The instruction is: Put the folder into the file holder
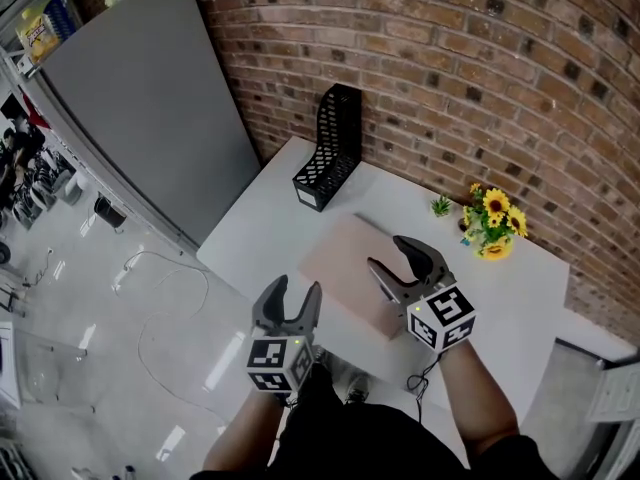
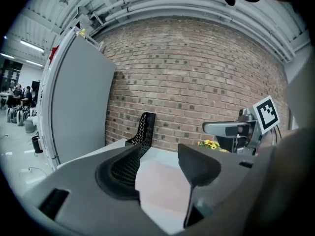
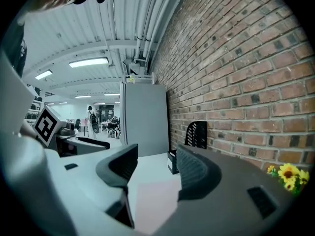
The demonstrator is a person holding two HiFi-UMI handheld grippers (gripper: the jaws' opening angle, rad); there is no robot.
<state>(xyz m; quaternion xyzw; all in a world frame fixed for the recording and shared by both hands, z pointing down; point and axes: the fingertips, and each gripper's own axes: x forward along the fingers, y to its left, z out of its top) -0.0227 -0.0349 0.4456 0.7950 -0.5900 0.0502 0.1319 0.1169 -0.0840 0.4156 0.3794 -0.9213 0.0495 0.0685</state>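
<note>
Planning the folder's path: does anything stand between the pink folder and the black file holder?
Nothing visible does. Only bare table separates the pink folder from the black file holder; the sunflowers stand well off to the right.

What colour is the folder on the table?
Pale pink; the folder shows best in the head view.

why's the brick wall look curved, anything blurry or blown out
Head view: wide lens bows the brick wall; file holder stays sharp. Left gripper view: strong fisheye, black corners. Right gripper view: same bowing, ceiling light bright, little glare.
</note>
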